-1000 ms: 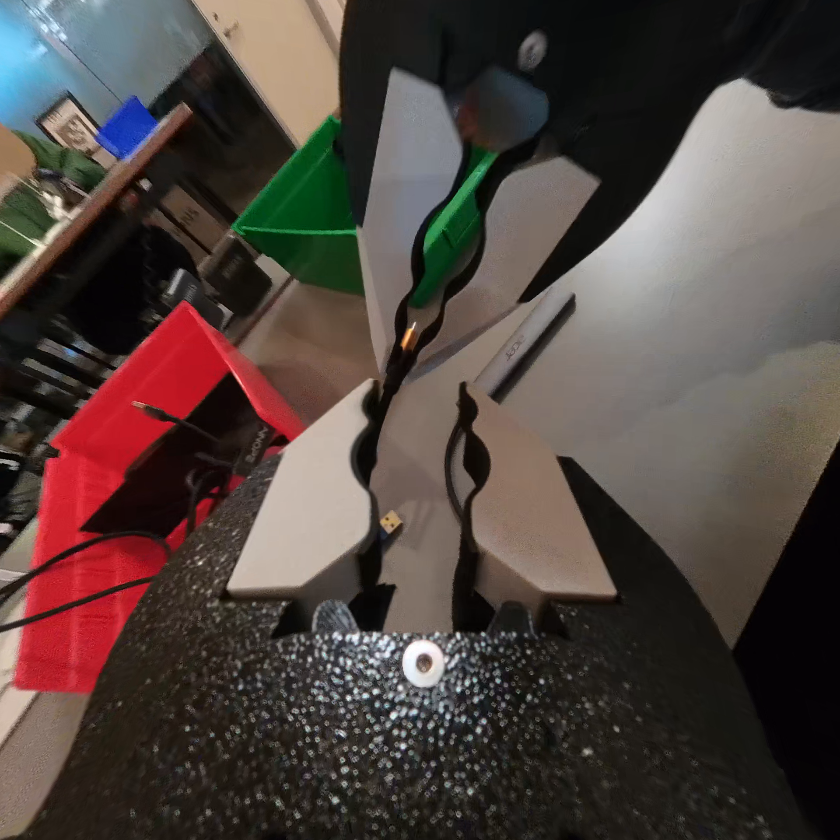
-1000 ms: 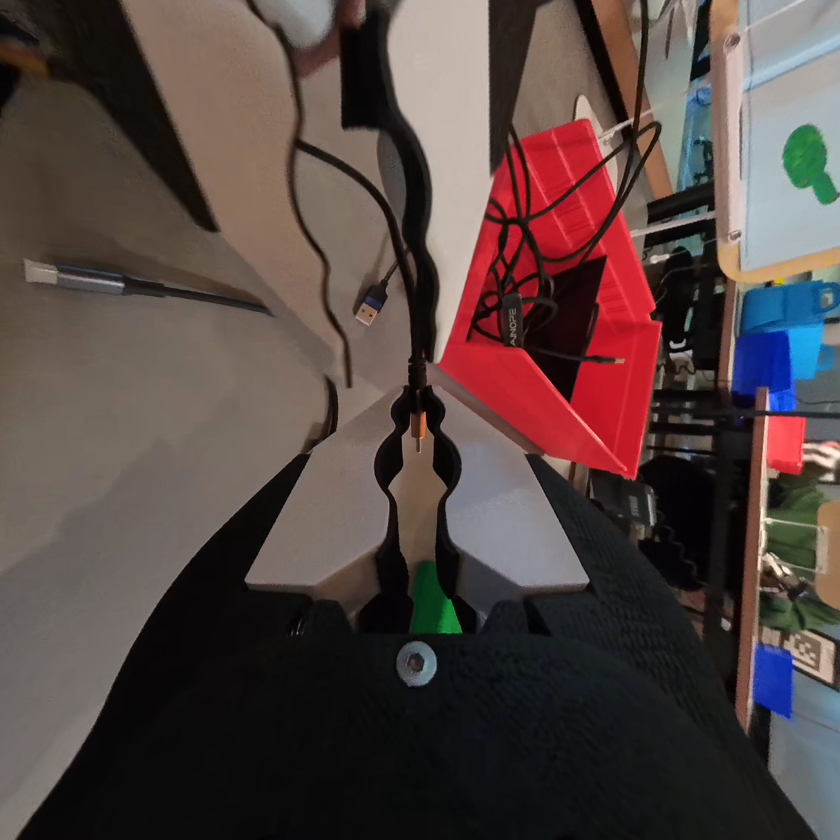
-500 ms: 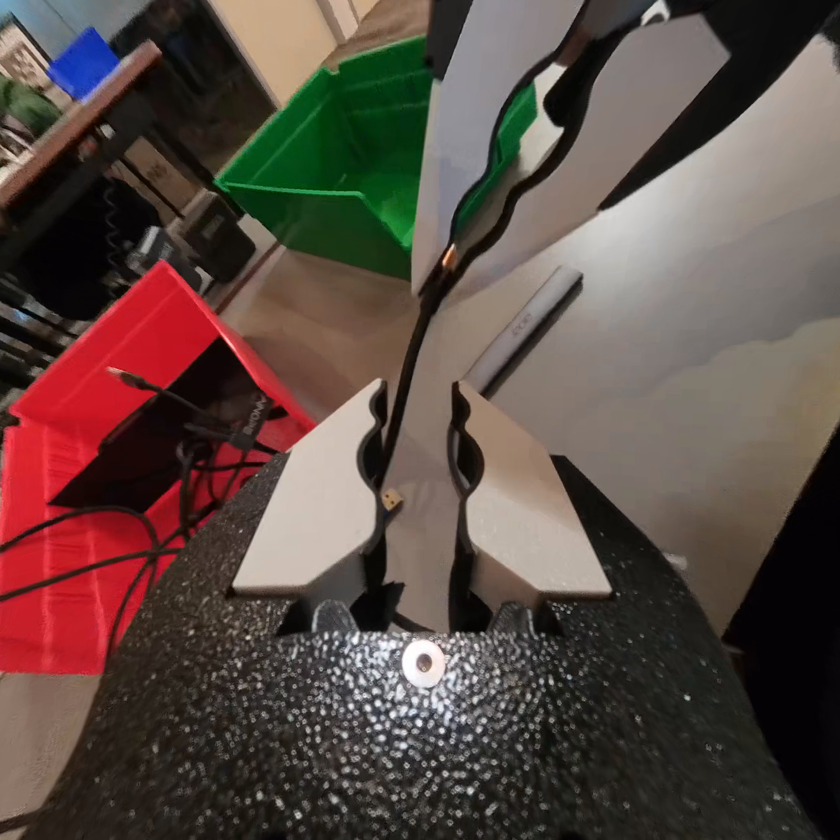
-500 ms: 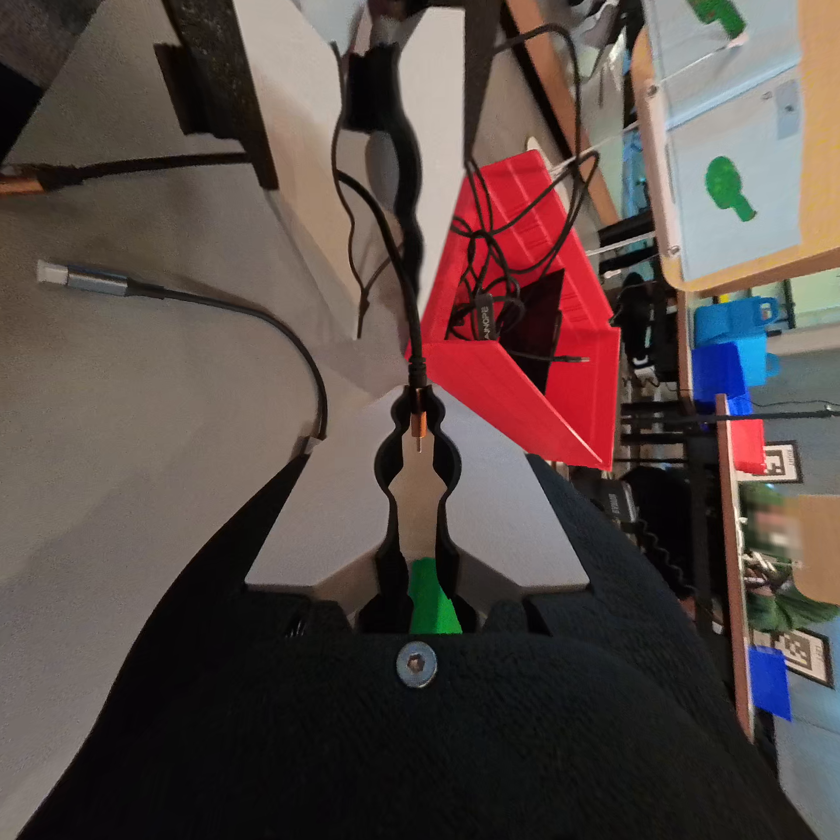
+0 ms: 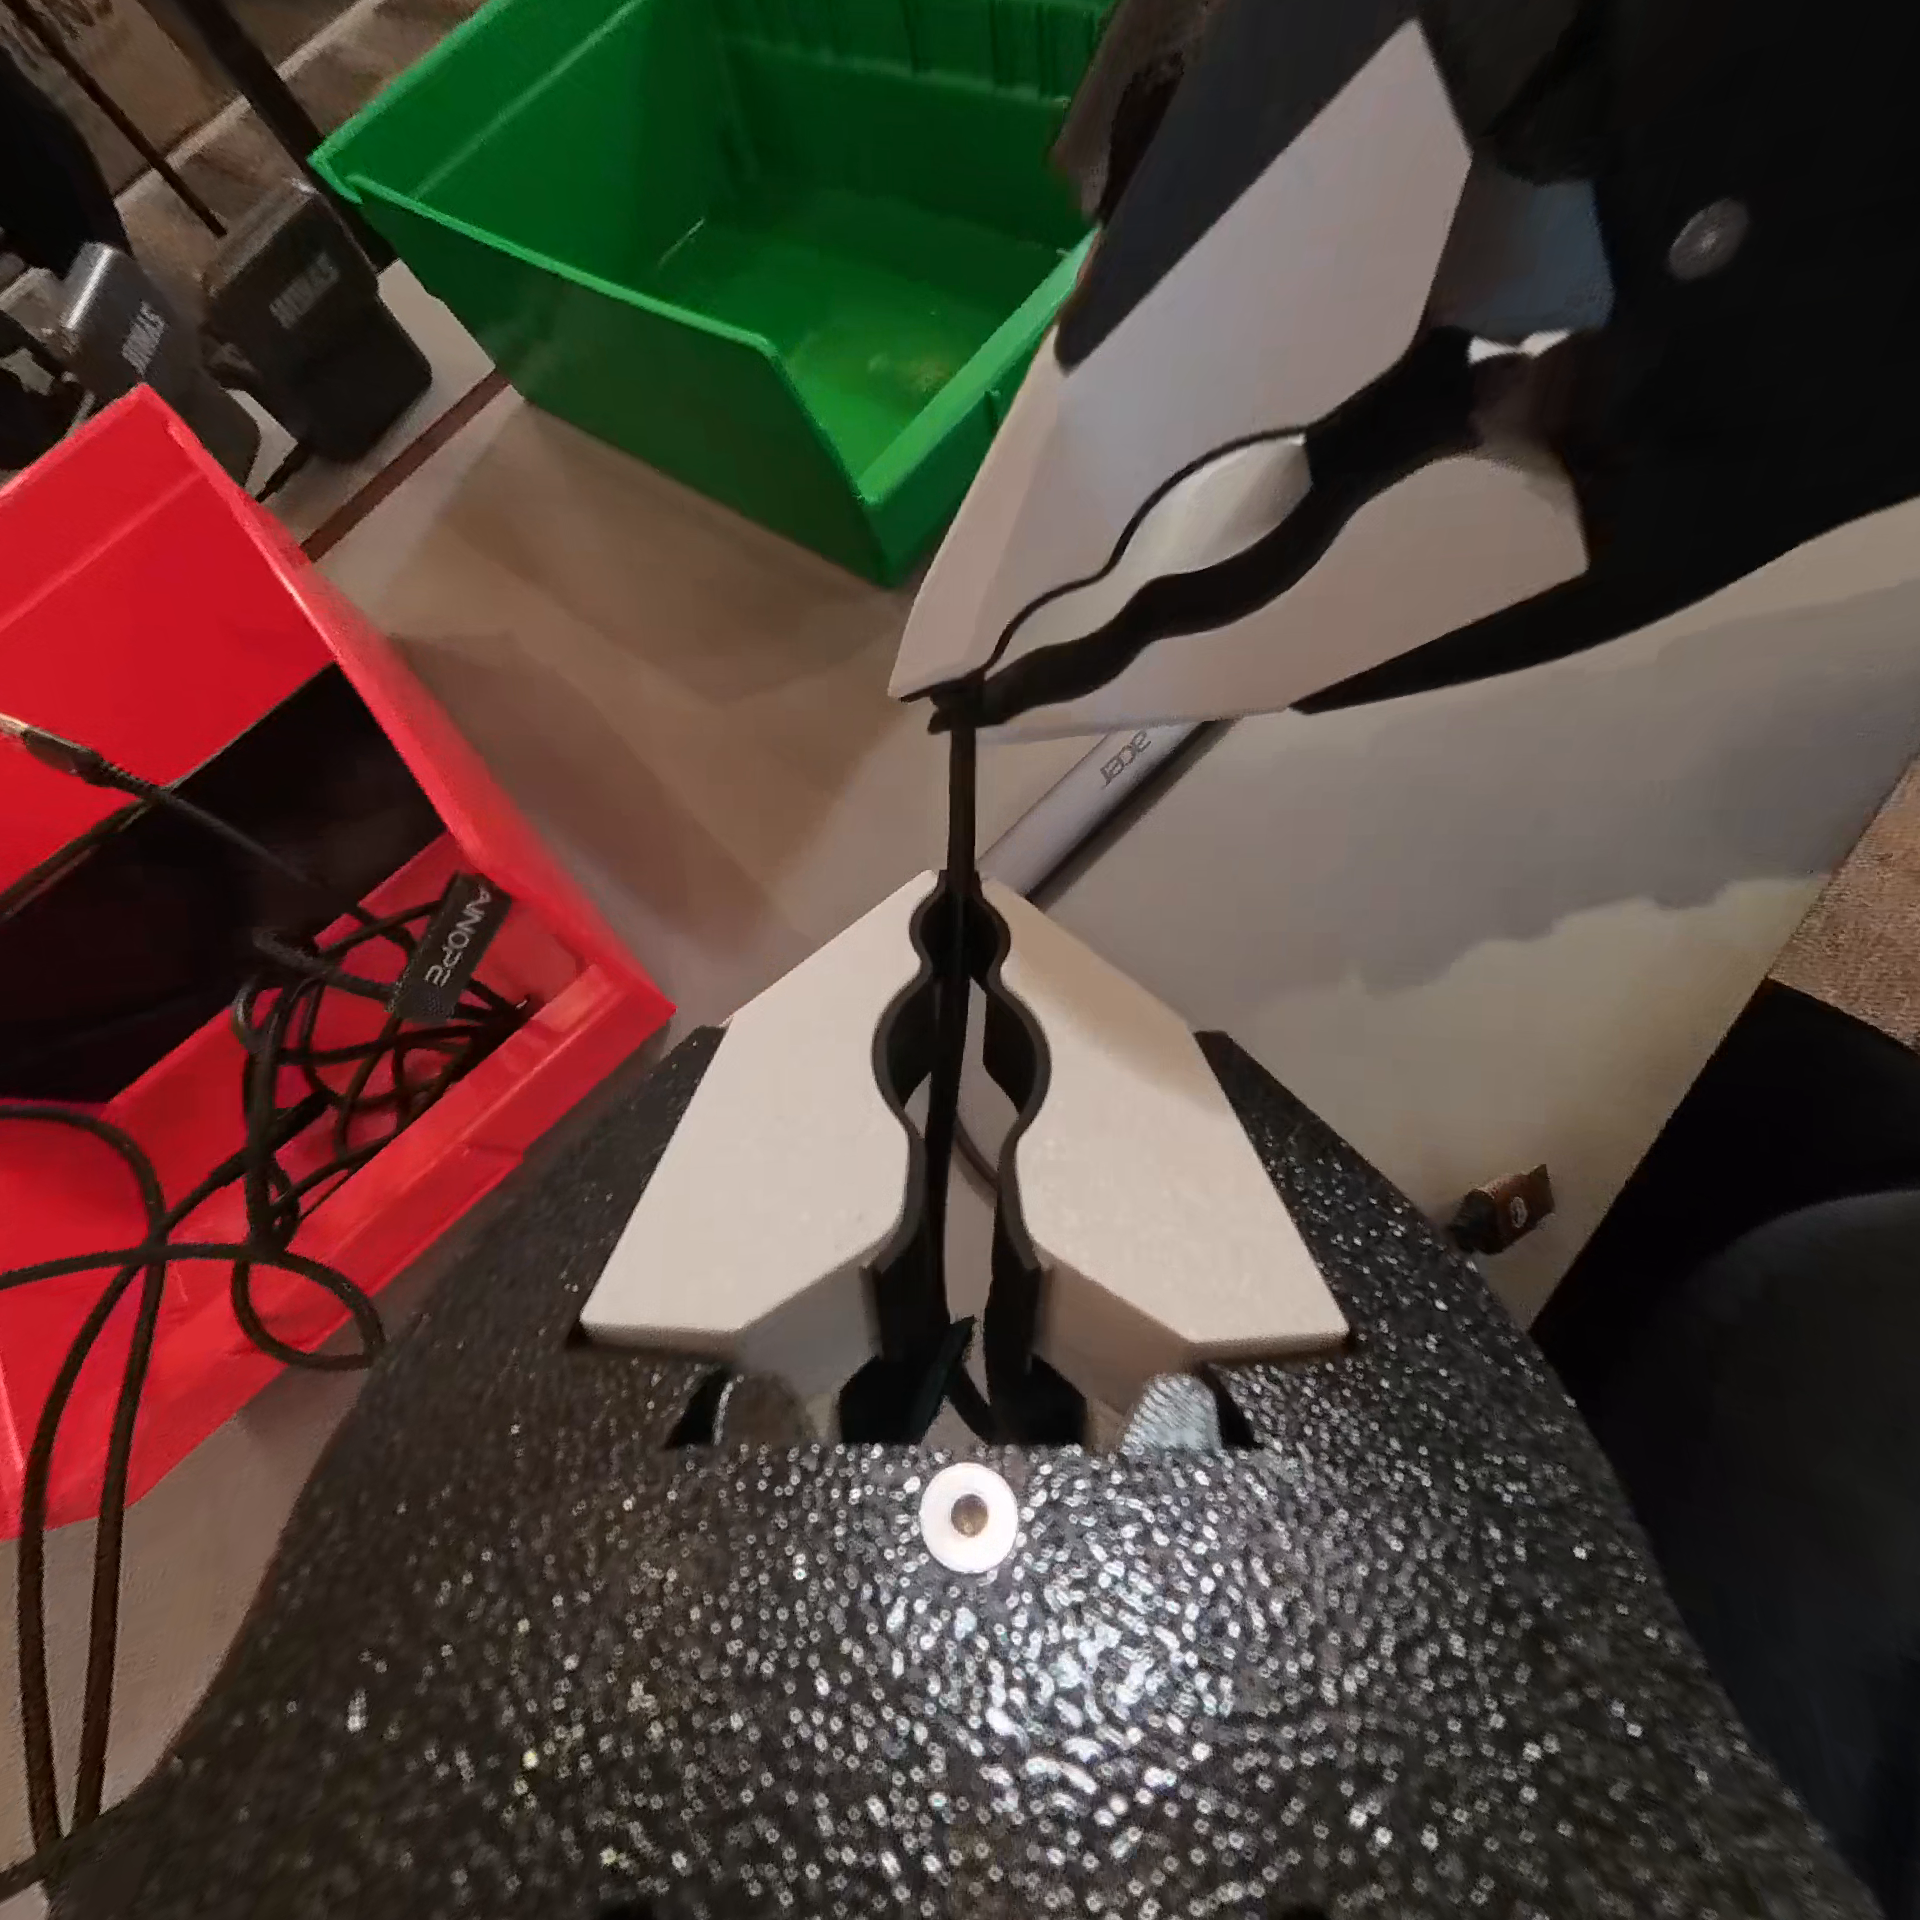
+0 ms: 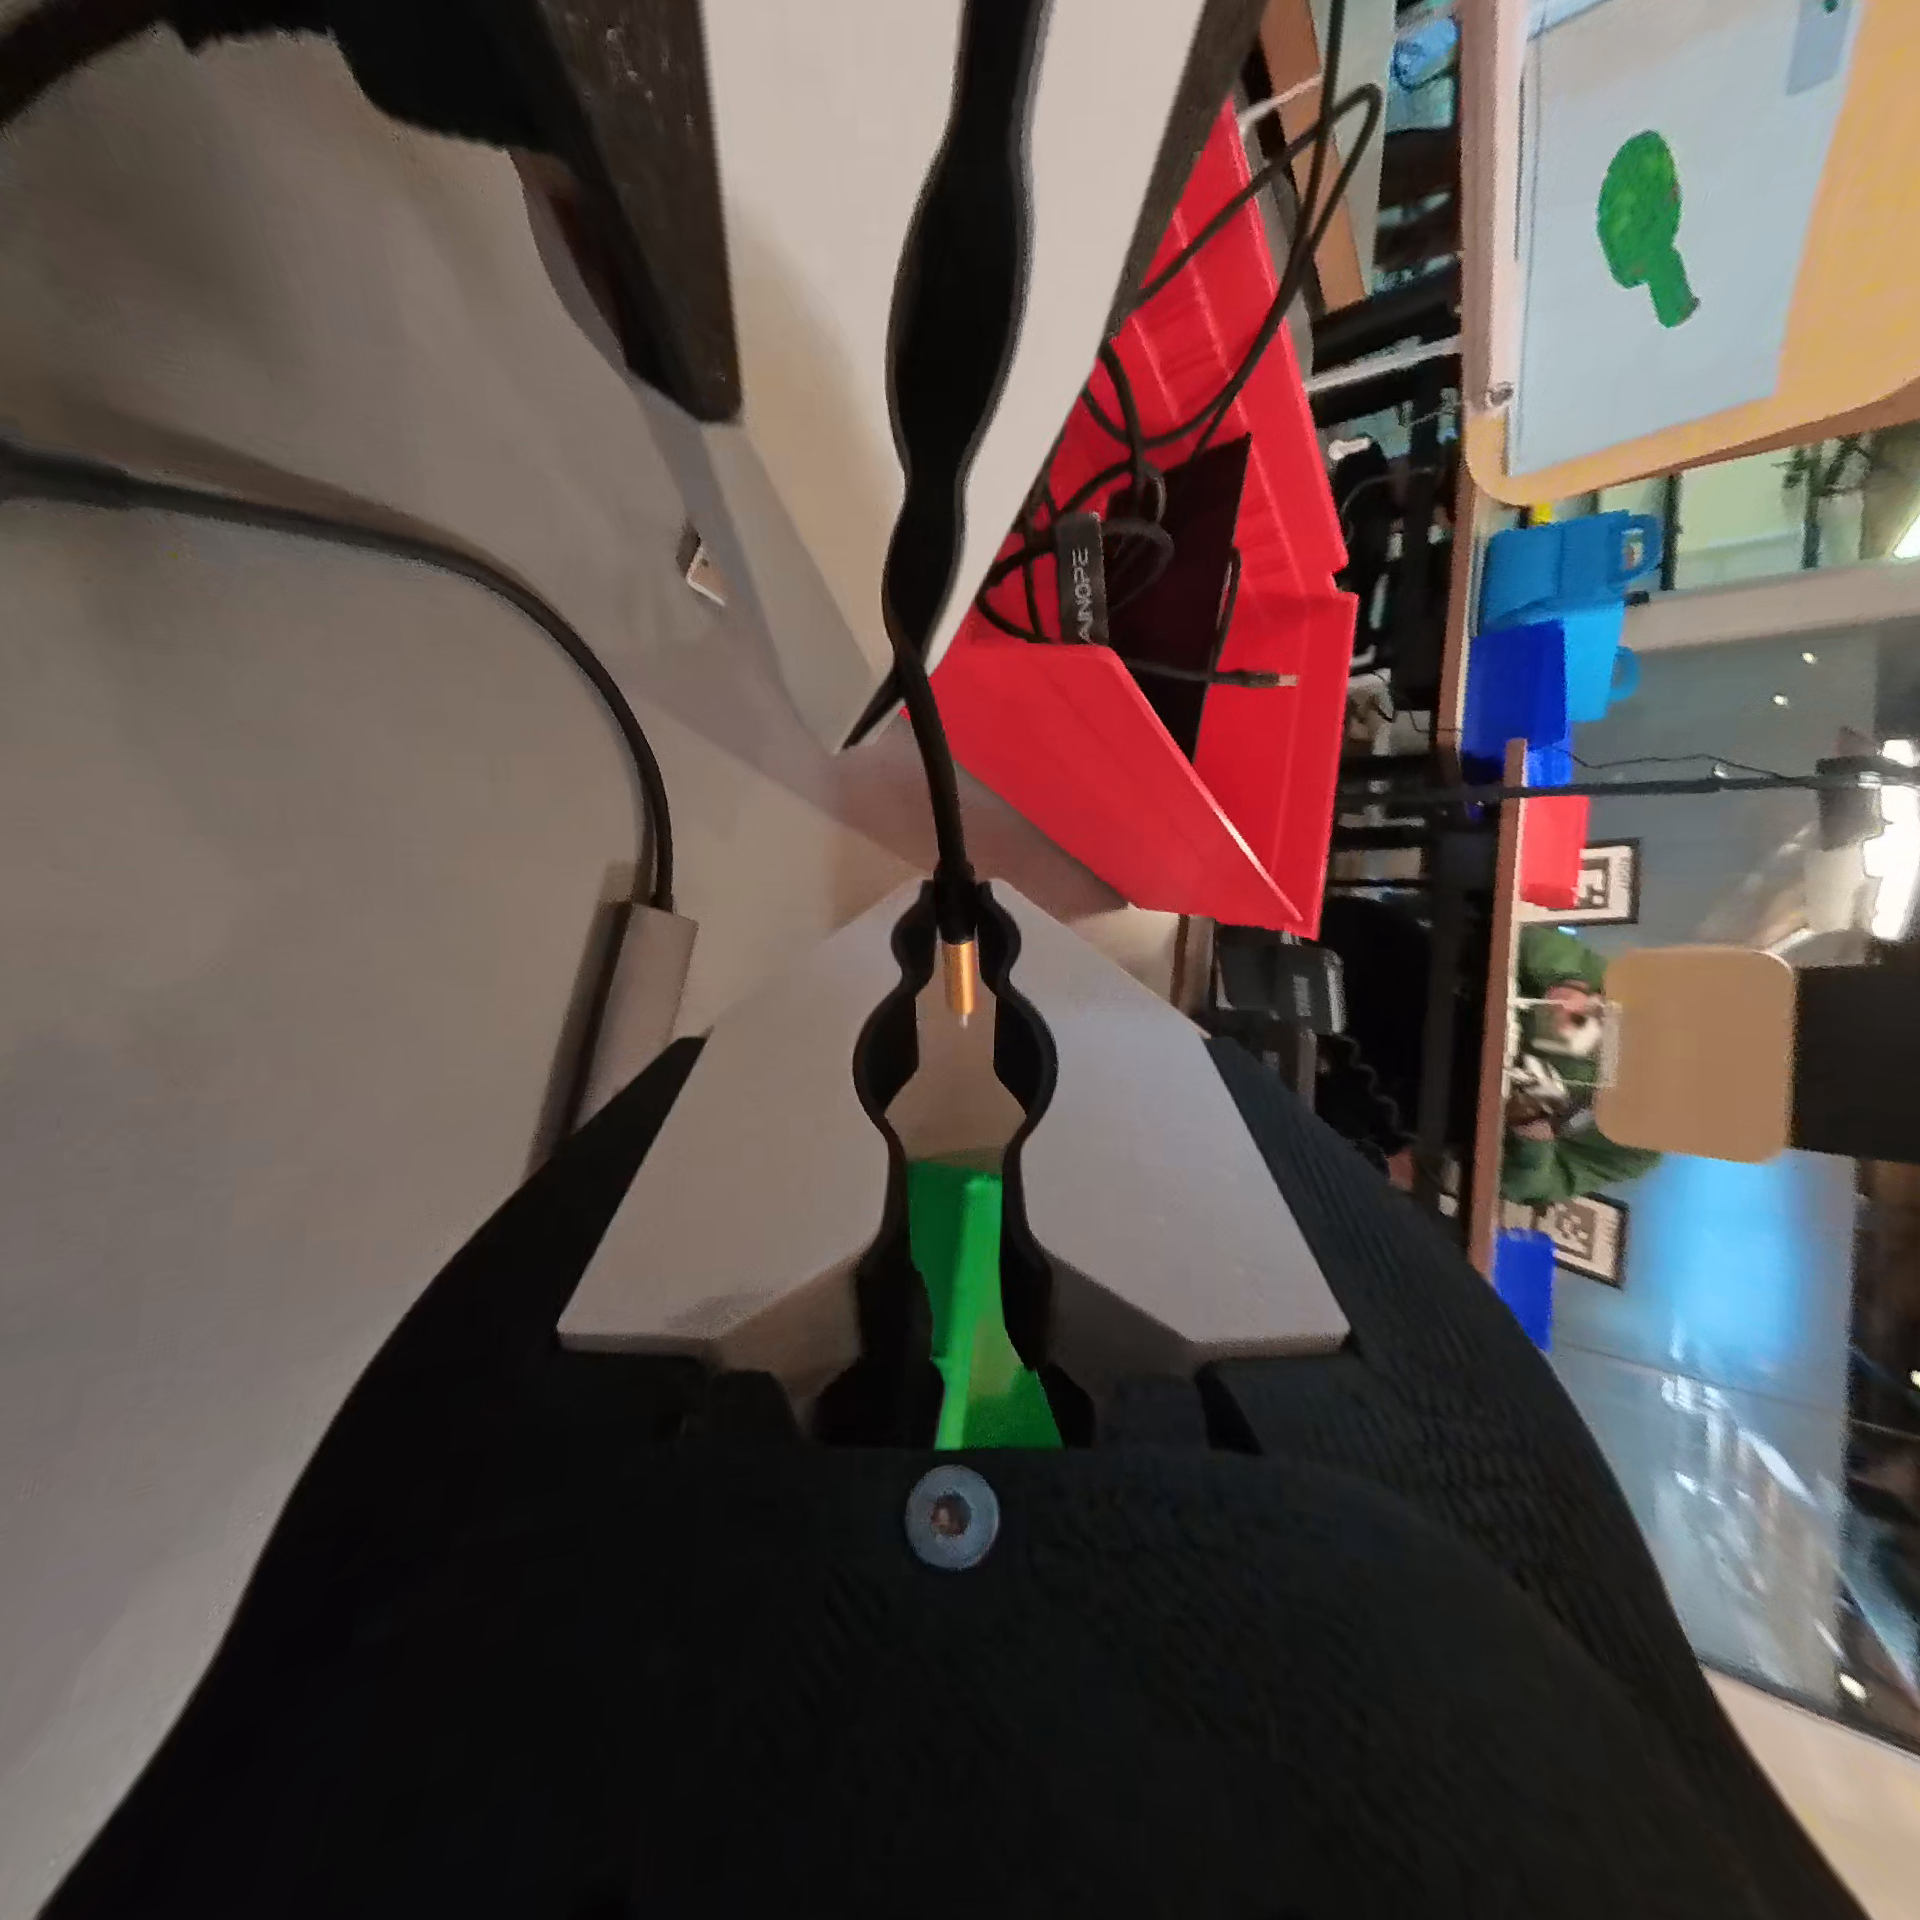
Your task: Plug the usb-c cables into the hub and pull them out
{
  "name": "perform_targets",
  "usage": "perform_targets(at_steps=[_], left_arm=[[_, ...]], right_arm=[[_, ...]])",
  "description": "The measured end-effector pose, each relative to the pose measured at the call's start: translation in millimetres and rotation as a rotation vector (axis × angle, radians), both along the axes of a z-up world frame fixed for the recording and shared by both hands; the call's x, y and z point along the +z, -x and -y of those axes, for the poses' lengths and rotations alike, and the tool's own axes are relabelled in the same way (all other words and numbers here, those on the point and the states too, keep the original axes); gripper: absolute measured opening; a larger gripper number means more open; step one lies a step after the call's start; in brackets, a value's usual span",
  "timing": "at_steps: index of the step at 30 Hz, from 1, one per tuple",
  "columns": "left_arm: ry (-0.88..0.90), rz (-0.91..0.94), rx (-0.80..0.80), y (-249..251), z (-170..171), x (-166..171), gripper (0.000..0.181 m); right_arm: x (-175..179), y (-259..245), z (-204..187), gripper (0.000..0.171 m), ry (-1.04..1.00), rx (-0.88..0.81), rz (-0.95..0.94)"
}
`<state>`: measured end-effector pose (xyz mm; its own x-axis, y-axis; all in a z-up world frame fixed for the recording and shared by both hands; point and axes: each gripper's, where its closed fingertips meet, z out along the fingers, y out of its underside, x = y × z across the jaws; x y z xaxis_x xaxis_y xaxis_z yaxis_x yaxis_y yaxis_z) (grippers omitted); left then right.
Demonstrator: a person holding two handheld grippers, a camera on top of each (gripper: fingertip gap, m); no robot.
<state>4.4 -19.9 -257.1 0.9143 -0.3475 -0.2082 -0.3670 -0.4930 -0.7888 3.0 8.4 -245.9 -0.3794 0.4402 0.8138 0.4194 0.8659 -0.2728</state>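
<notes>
Both tools gripping one black cable, held above the surface.

Right tool [image 6: 956, 940] is pinching the cable's gold-tipped plug [image 6: 958, 977] at its fingertips; left tool [image 5: 961, 914] is closing on the cable [image 5: 958, 821] just below. Silver hub [image 5: 1101, 795] is lying beyond; red bin [image 5: 312, 831] sitting left.

The left gripper [image 5: 961, 904] has a rough, glitter-speckled black shell and matt grey fingers [image 5: 790, 1122]. The cable [image 6: 940, 790] is matt black with a shiny copper-coloured metal plug [image 6: 958, 975]. Glossy smooth plastic forms the red bin [image 5: 197, 644] and, toward 12 o'clock, the green bin [image 5: 665, 343].
</notes>
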Motion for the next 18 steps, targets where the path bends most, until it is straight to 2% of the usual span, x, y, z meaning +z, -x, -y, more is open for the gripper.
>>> perform_targets(at_steps=[4, 5, 6, 7, 8, 12, 15, 18], left_arm=[[-0.067, 0.041, -0.048, -14, -4, 12, 0.0], [-0.096, 0.086, -0.072, -20, -4, 19, 0.014], [-0.117, 0.141, -0.106, -26, -2, 26, 0.039], [-0.147, 0.195, -0.142, -29, 2, 36, 0.051], [-0.196, 0.251, -0.172, -29, 6, 49, 0.054], [-0.32, 0.528, -0.197, 0, 17, 89, 0.047], [-0.256, 0.55, -0.196, 9, 9, 73, 0.044], [-0.138, 0.449, -0.235, -10, -4, 37, 0.044]], right_arm=[[6, -4, -3, 0.005, -0.068, -0.006, -0.033], [7, -7, -5, 0.005, -0.05, -0.008, -0.05], [10, -11, -10, 0.005, -0.026, -0.012, -0.075], [13, -16, -14, 0.005, 0.018, -0.015, -0.111], [17, -24, -19, 0.005, 0.089, -0.016, -0.156], [43, -65, -38, 0.005, 0.489, 0.018, -0.413], [45, -95, -60, 0.005, 0.724, -0.025, -0.504], [25, -114, -75, 0.005, 0.746, -0.095, -0.458]])
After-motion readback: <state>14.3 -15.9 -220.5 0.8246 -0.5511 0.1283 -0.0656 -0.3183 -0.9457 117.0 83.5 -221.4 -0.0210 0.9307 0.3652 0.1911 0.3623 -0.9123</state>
